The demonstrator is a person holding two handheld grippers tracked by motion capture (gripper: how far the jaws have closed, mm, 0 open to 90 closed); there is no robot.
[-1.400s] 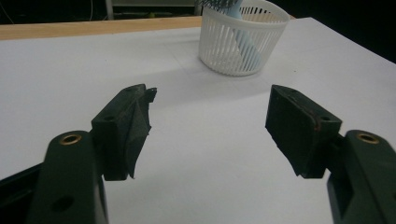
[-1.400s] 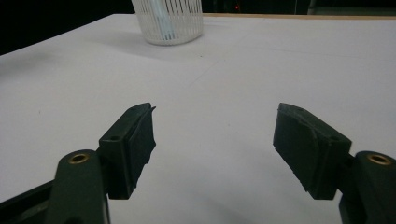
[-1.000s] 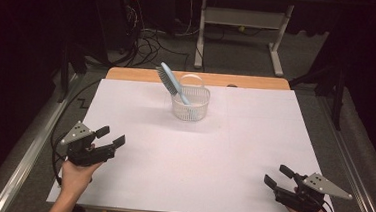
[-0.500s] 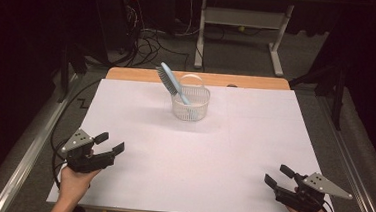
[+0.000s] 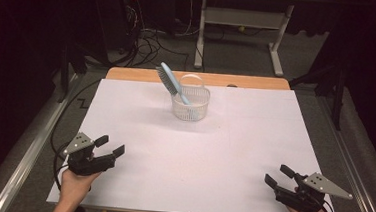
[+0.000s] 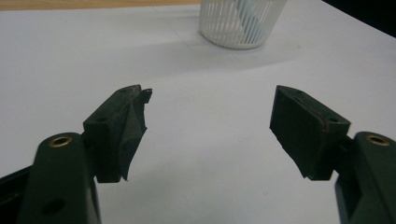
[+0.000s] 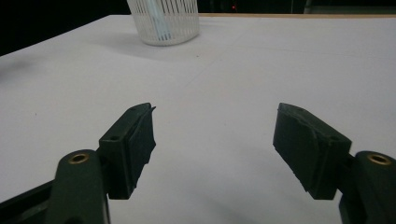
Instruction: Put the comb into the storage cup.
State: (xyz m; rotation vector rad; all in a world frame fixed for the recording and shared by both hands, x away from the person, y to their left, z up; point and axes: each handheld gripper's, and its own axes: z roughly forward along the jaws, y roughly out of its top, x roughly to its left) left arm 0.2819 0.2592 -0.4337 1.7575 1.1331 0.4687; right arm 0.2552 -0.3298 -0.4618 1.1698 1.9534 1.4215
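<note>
Tongs, left: black two-jaw left gripper (image 5: pixel 107 149) is resting at the near left corner, jaws parted after just opening a little further, nothing between them.
Tongs, right: black two-jaw right gripper (image 5: pixel 279 176) is resting at the near right corner, jaws released, nothing between them.
Bearing: both are pointing inward and forward toward the small white slotted plastic basket (image 5: pixel 191 108).
Location: the basket is standing near the far middle of the white table sheet (image 5: pixel 254 135), well apart from both grippers.
Long axis: the light blue plastic hairbrush (image 5: pixel 172 82) is standing in the basket, leaning up and left, bristle head uppermost.
Nearer hand: the left gripper appears slightly nearer; the head is tilting toward its side.
</note>
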